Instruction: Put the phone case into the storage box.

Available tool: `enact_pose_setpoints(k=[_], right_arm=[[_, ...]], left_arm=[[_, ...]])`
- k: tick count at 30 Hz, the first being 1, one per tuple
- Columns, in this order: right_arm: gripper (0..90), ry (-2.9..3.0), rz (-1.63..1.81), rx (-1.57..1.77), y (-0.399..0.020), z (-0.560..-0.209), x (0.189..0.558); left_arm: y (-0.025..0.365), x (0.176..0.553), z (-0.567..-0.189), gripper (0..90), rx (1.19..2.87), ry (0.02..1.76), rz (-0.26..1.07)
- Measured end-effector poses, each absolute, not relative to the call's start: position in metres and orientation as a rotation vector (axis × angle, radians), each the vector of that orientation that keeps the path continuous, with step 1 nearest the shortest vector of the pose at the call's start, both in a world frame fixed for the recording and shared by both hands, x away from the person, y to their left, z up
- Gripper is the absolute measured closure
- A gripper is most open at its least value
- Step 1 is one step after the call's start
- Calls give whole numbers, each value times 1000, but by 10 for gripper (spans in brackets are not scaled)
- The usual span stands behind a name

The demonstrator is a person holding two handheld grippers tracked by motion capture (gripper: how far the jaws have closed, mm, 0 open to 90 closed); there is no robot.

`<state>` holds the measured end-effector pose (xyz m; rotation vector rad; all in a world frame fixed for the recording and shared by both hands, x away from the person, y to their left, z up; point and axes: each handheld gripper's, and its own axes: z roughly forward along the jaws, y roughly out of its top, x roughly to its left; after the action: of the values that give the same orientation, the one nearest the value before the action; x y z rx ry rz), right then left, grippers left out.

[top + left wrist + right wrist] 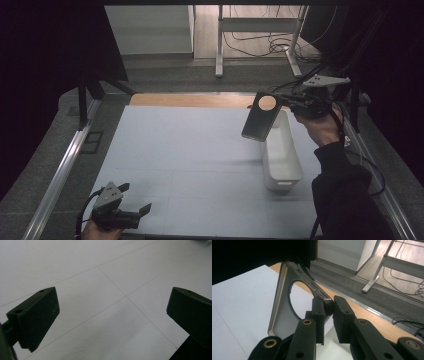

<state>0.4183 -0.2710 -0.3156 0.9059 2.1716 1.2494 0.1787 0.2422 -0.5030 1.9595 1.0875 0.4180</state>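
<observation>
A dark phone case [256,126] with a round cut-out near its top hangs in the air over the far end of a white bin [283,162]. My right gripper [286,102] is shut on the case's upper corner, coming in from the right. In the right gripper view the case [280,312] stands on edge, and my right gripper [329,308] pinches its rim between both pads. My left gripper [136,198] rests low at the table's front left. In the left gripper view my left gripper [112,312] is open, with only bare mat between its jaws.
A pale mat [190,150] covers the table, with a strip of wooden edge [190,100] at the back. A metal rail [65,165] runs along the left side. Beyond the table stand desk legs [219,45] and loose cables [270,47] on the floor.
</observation>
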Motion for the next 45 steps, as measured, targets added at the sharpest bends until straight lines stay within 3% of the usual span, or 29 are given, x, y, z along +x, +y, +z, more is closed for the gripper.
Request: enact_pose_setpoints(k=[19,45], right_arm=[[788,2097,1159,917,-299,-300,451],[788,2079,1058,867,-320,-317,489]], left_arm=[[242,179,-503,0,1961,1092,410],[242,179,-503,0,1968,1093,414]])
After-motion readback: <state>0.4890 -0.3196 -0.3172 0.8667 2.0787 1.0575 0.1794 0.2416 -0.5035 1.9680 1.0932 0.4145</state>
